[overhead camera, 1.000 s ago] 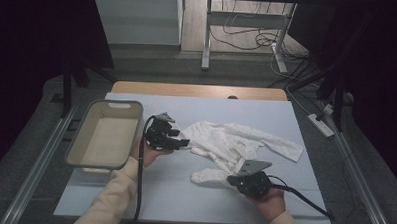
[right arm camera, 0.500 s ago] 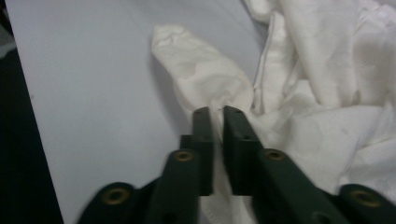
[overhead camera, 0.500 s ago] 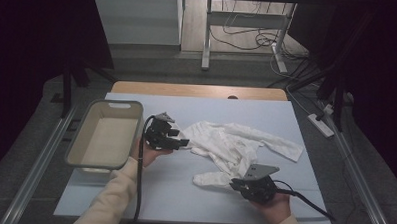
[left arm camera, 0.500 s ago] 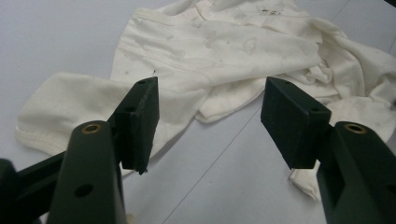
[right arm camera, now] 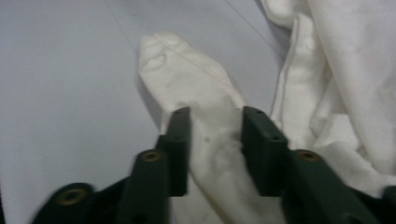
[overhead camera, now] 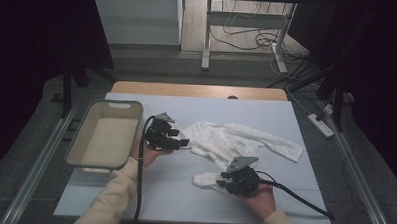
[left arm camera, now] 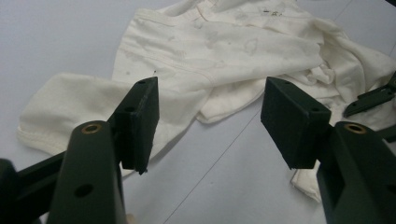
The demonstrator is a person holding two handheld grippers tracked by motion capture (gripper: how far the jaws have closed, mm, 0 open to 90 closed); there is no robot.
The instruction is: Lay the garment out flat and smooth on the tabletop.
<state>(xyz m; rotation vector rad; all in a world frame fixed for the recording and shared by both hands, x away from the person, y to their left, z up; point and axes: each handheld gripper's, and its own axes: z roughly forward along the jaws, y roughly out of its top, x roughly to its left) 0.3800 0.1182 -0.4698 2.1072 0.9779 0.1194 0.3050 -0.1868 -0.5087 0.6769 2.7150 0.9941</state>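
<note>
Straddling the garment (right arm camera: 210,154) sleeve, my right claw (right arm camera: 212,149) has just been opening, unclenched; it probably pinches too little and slips.

A beige basin (overhead camera: 104,136) sits on the pale-blue table (overhead camera: 293,200), a power strip (overhead camera: 321,125) apparently on the floor.

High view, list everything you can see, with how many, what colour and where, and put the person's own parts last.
Garment: one, cream white, crumpled mid-table; one sleeve between the right tongs' jaws.
Basket: one, beige, table's left edge.
Table: one, pale blue top.
Power strip: one, white, floor at right.
Left tongs: one, black, jaws open, beside the garment's left edge.
Right tongs: one, black, jaws apart around the sleeve.
Forearms: two, cream sleeves, bottom edge.
</note>
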